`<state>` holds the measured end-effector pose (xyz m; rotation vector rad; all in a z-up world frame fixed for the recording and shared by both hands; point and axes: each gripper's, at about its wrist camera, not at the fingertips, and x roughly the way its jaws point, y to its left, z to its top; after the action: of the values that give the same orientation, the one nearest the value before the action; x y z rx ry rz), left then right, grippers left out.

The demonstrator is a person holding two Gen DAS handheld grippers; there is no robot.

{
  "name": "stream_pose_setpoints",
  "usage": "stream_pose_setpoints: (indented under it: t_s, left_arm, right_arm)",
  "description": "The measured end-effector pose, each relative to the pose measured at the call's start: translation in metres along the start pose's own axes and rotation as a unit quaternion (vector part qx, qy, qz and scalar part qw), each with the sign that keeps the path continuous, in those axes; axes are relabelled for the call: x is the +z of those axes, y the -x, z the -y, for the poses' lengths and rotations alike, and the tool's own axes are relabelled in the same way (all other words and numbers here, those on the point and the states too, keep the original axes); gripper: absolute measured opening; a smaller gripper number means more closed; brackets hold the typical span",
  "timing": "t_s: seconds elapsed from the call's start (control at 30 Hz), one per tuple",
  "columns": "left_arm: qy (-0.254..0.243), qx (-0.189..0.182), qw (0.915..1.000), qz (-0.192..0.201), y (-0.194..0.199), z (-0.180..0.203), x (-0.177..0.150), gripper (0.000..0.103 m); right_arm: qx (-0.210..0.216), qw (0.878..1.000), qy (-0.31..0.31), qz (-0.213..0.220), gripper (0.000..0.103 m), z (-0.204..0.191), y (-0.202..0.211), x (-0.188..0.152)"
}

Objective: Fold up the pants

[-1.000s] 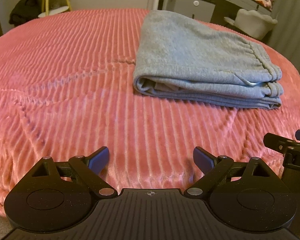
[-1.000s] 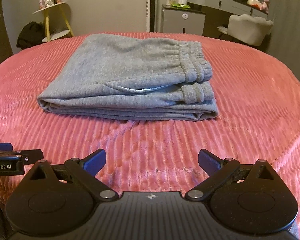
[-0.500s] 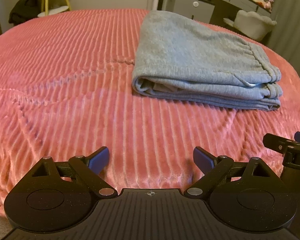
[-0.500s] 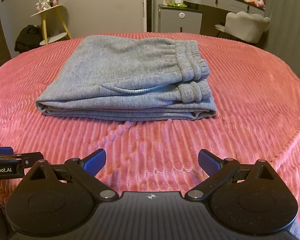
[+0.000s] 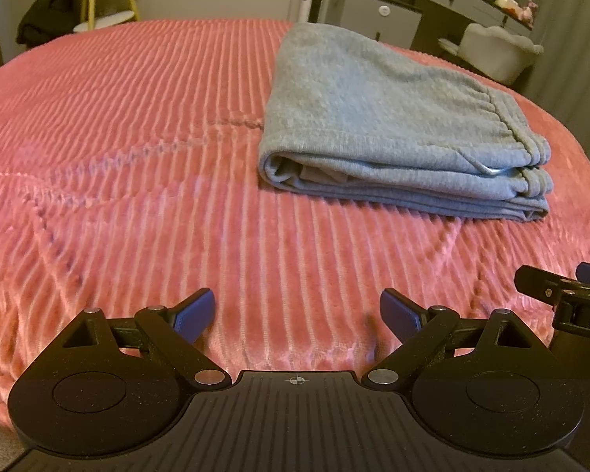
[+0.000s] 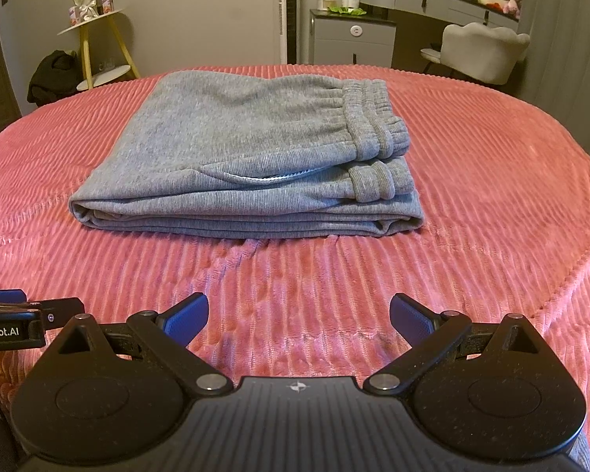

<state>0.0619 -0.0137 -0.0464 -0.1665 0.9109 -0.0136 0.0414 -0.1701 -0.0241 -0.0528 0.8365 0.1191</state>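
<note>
The grey pants [image 6: 247, 157] lie folded in a compact rectangle on the pink ribbed bedspread [image 6: 491, 196], waistband to the right. They also show in the left wrist view [image 5: 393, 126], up and to the right. My left gripper [image 5: 297, 316] is open and empty over the bedspread [image 5: 118, 157], well short of the pants. My right gripper [image 6: 299, 320] is open and empty, in front of the pants' near edge. Each gripper shows at the edge of the other's view.
A yellow side table [image 6: 98, 39] and a dark bundle [image 6: 53, 74] stand beyond the bed at the back left. A grey cabinet [image 6: 352, 39], a dresser with mirror and a pale chair [image 6: 483, 51] stand at the back right.
Both grippers have drawn back slightly from the pants and the right view has tilted up a little. Both stay open and the pants have not moved.
</note>
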Motion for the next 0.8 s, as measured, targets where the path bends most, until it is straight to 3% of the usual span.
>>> stream_pose_setpoints:
  t_s: [0.8]
  left_arm:
    - [-0.002,-0.001,1.0000,-0.002,-0.0004,-0.0002,0.0015,0.095]
  right_arm:
    - [-0.003,1.000,0.001,0.003,0.099,-0.0009,0.0018,0.0008]
